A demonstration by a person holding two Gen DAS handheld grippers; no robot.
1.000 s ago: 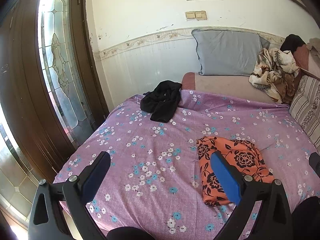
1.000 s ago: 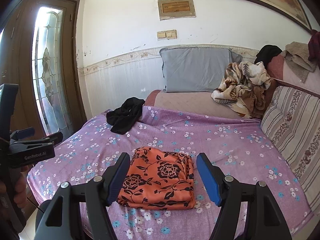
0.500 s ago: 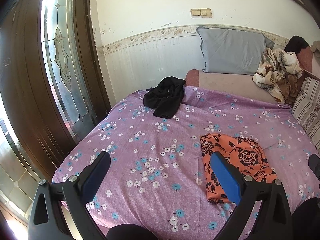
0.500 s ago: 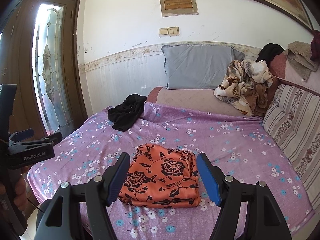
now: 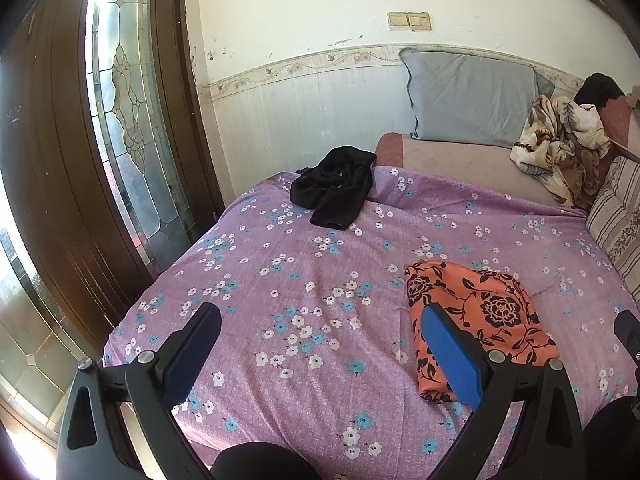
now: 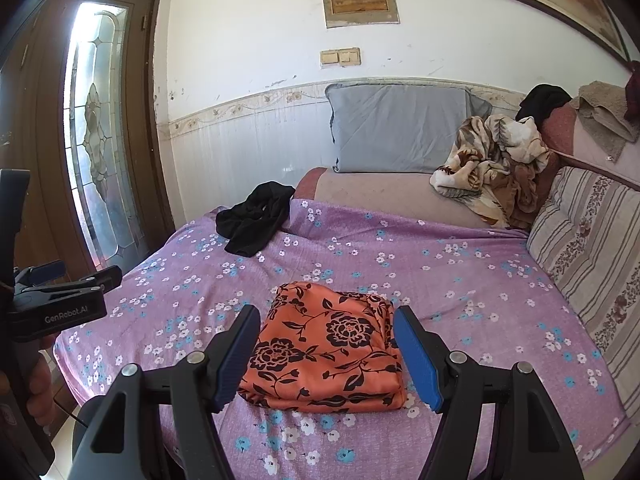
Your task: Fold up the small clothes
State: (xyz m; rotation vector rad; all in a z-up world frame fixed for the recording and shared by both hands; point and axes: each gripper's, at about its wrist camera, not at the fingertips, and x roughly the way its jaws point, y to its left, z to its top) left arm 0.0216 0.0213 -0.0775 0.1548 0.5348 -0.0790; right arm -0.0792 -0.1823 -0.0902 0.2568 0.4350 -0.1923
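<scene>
My right tongs (image 6: pixel 326 354) hang wide open and empty above the near edge of the bed (image 6: pixel 460 280), their blue pads either side of the folded orange cloth (image 6: pixel 324 346) without touching it. The cloth, printed with black flowers, lies flat on the purple flowered sheet, near the front of the bed. My left tongs (image 5: pixel 318 354) are also spread wide with nothing in them, held over bare sheet to the left of the cloth (image 5: pixel 476 312); the right pad overlaps its near corner in the left view. A crumpled black garment (image 5: pixel 334 188) sits at the far left of the sheet, well apart from the cloth. A grey pillow (image 6: pixel 400 128) leans on the wall behind, a patterned blanket (image 6: pixel 492 164) bunched beside it.
</scene>
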